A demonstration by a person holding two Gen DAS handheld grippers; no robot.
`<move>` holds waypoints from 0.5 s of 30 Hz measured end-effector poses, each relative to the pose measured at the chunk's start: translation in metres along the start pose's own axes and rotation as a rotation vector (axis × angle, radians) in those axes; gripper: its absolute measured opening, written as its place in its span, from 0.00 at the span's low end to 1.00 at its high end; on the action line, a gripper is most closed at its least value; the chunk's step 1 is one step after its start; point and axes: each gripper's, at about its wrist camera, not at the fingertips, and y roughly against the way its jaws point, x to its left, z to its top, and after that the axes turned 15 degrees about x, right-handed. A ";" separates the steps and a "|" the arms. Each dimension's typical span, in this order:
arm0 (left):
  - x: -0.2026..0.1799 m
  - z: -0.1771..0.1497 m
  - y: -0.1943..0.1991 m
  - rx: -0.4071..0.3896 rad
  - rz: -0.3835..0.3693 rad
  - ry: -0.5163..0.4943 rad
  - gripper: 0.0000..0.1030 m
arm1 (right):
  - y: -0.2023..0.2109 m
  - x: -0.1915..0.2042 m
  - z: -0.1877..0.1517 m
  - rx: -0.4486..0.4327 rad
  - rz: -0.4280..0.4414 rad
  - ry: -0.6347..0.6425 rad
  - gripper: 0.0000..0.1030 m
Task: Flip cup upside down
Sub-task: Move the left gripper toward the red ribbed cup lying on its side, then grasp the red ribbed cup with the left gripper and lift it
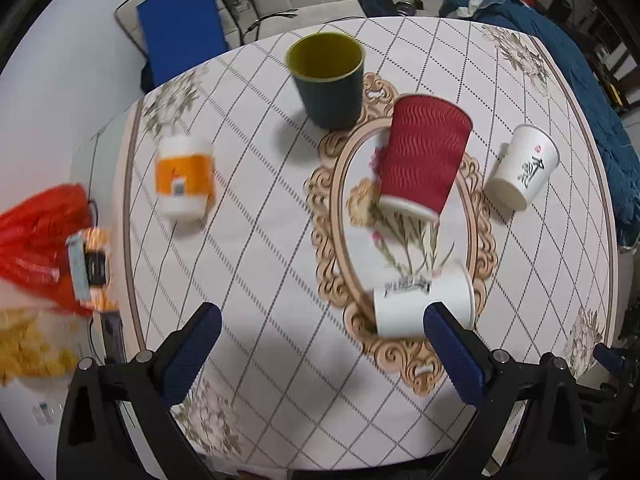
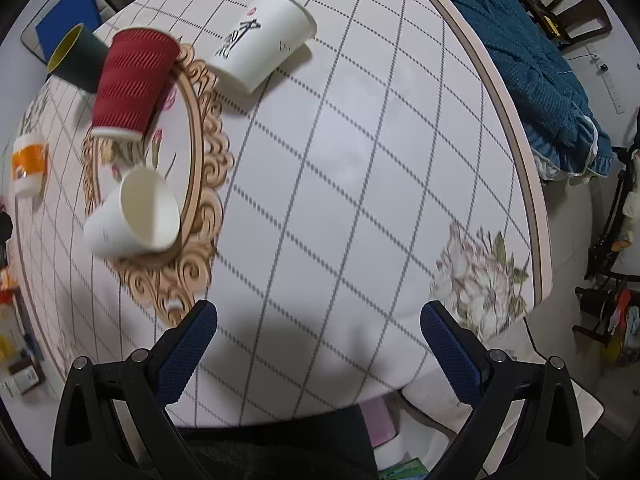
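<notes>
Several cups stand on a round table with a checked cloth (image 1: 280, 240). A dark green cup with a yellow inside (image 1: 328, 80) stands upright, mouth up. A red ribbed cup (image 1: 424, 156) and a white cup with black script (image 1: 524, 164) stand upside down. An orange-banded white cup (image 1: 184, 176) is blurred at the left. A plain white cup (image 1: 420, 308) lies on its side just beyond my left gripper's right fingertip; in the right wrist view (image 2: 132, 216) its mouth faces the camera. My left gripper (image 1: 320, 332) is open and empty. My right gripper (image 2: 318, 328) is open and empty above bare cloth.
A red plastic bag (image 1: 36, 236) and small packages lie off the table's left edge. A blue board (image 1: 180, 28) and a chair stand behind the table. A blue quilt (image 2: 532, 52) lies along the right side. The table's rim (image 2: 528, 184) curves at the right.
</notes>
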 end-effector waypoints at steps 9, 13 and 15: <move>-0.025 0.071 -0.010 0.012 0.020 -0.106 1.00 | 0.002 0.006 0.051 -0.005 -0.032 -0.035 1.00; -0.043 0.099 -0.020 0.029 0.046 -0.168 1.00 | 0.002 0.010 0.071 -0.016 -0.058 -0.050 1.00; -0.051 0.109 -0.027 0.046 0.048 -0.195 1.00 | 0.002 0.011 0.079 -0.016 -0.061 -0.057 1.00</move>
